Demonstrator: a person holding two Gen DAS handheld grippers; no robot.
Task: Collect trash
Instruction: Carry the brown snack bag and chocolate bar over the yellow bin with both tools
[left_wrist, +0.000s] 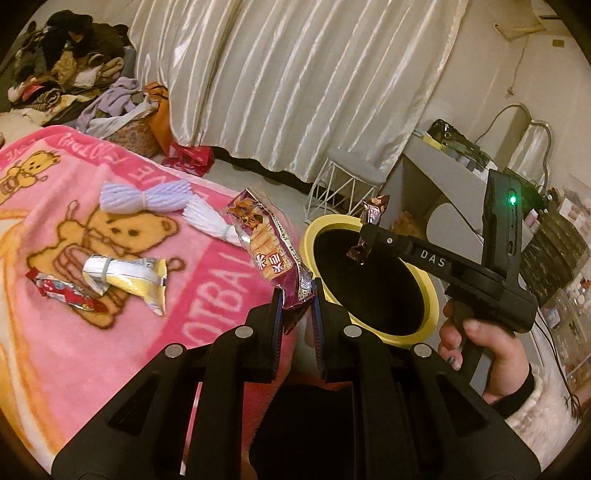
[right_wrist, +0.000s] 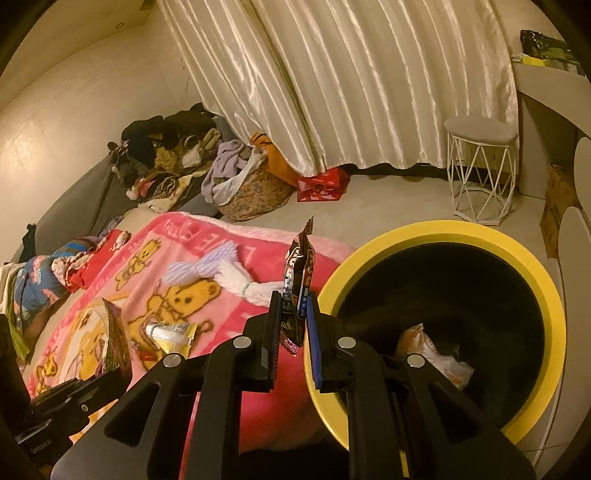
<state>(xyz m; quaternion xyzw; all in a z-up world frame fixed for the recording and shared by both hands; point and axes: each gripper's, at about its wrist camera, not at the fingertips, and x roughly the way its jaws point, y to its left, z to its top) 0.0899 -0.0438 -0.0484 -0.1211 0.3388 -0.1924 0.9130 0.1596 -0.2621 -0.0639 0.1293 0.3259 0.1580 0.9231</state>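
The left gripper (left_wrist: 298, 299) is clamped on the lower end of a long snack wrapper (left_wrist: 271, 245), which sticks up and away from its jaws over the edge of the bed. The right gripper (right_wrist: 291, 314) is clamped on a small dark candy wrapper (right_wrist: 297, 284) that stands upright between its jaws. In the left wrist view that same gripper reaches across from the right, with the dark wrapper held above the bin's opening.

Just ahead of both grippers and to their right stands the yellow-rimmed bin (right_wrist: 443, 230), black inside, on the floor against the side of the bed. Down inside it, past the right gripper's jaws, lies at least one pale orange wrapper (right_wrist: 434, 350), so part of the collecting looks done. The two held pieces are not yet dropped; the dark one seems closest to release, the long one is beside the rim but not yet over the opening.

Ahead and to the left of the left gripper, the pink bear blanket (left_wrist: 110, 332) still carries litter. Nearest lies a yellow and white packet (left_wrist: 127, 277), with a red wrapper (left_wrist: 62, 295) just beyond it to the left. Farther out lie two foam net sleeves touching end to end, a white one (left_wrist: 207, 219) and a lilac one (left_wrist: 146, 197). By my count four pieces remain on the bed after the two in hand, so the task is perhaps around its middle.

Farthest off, a pile of clothes (left_wrist: 66, 62), a cloth basket (right_wrist: 255, 188) and a red bag (right_wrist: 321, 184) sit by the curtain (left_wrist: 295, 74); whether any of that counts as trash I cannot tell.
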